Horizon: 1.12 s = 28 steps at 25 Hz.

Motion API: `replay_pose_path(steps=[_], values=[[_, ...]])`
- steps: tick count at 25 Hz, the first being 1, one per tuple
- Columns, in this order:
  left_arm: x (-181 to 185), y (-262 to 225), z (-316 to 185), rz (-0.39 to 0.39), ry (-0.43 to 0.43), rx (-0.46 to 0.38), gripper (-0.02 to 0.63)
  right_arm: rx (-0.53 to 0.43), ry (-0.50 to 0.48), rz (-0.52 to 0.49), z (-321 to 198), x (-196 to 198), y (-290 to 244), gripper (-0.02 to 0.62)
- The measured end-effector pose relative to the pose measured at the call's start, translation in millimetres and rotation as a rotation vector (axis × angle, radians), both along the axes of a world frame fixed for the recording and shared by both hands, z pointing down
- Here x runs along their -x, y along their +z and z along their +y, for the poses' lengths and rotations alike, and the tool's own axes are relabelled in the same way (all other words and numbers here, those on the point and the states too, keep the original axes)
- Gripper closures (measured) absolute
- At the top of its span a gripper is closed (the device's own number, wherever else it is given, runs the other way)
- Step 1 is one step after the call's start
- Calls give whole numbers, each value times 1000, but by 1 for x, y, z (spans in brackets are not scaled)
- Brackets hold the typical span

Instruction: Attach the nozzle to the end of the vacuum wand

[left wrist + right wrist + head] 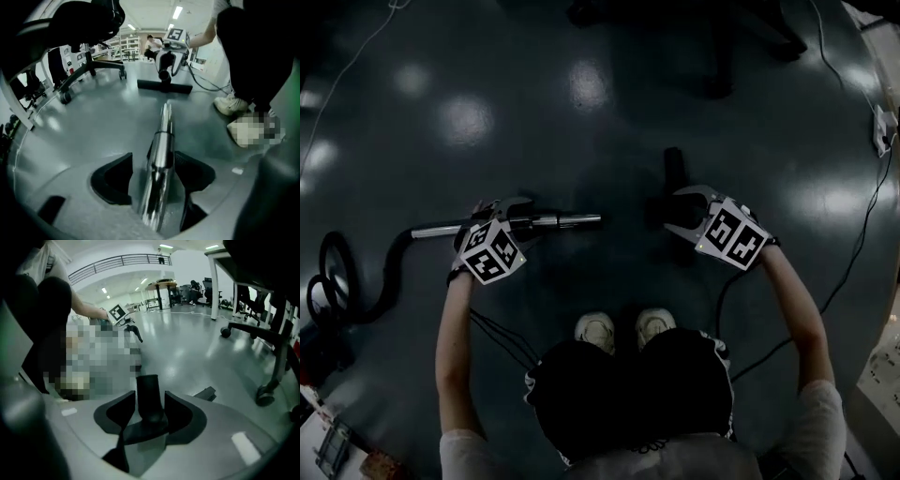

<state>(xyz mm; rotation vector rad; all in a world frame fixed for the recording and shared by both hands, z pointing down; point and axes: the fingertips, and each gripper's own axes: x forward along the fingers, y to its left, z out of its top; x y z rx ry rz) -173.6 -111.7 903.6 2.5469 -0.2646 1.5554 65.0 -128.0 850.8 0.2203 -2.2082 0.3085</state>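
Quick status on the vacuum job: nothing's joined yet. In the head view the wand (567, 221) sits low and roughly level over the floor (581, 84). Its hose (389, 272) trails off toward 8 o'clock and its bare metal end points to 3 o'clock. The nozzle (674, 169) is out that way at 3 o'clock from the tip, down on the floor with its neck sticking up, and there's a clear gap between the two.

The left gripper (154, 164) is spread wide with the wand running straight up the middle toward 12 o'clock. The pad on the 9 o'clock side is plainly off the tube. The other one looks like it's just beside it, maybe brushing it, but it's too dim to swear by. So it's loose, not clamped.

The right gripper (149, 401) is the same deal: jaws apart, with the nozzle's black neck standing between them and slivers of daylight on both sides.

Still to do, as I read it: bite down on both parts, line the neck up with the tube end, and push them together until it seats. Basically the whole attach step is left.
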Motion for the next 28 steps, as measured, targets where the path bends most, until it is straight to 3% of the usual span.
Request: replay_pose_path(steps=[3, 4, 8, 10, 17, 23, 28], values=[[1, 34, 12, -9, 17, 27, 312, -51, -70, 5, 7, 14, 24, 377], [1, 38, 17, 13, 10, 26, 314, -55, -92, 4, 13, 23, 30, 406], [3, 34, 22, 39, 46, -64, 363, -221, -280, 89, 26, 57, 41, 415], [-3, 28, 17, 34, 67, -95, 393, -254, -327, 66, 30, 68, 36, 419], [-32, 3, 15, 93, 92, -87, 399, -247, -287, -7, 30, 67, 26, 419], [-42, 6, 24, 97, 125, -58, 399, -238, -284, -67, 40, 70, 16, 422], [-38, -6, 17, 132, 116, -84, 400, -303, -327, -112, 34, 92, 1, 423]])
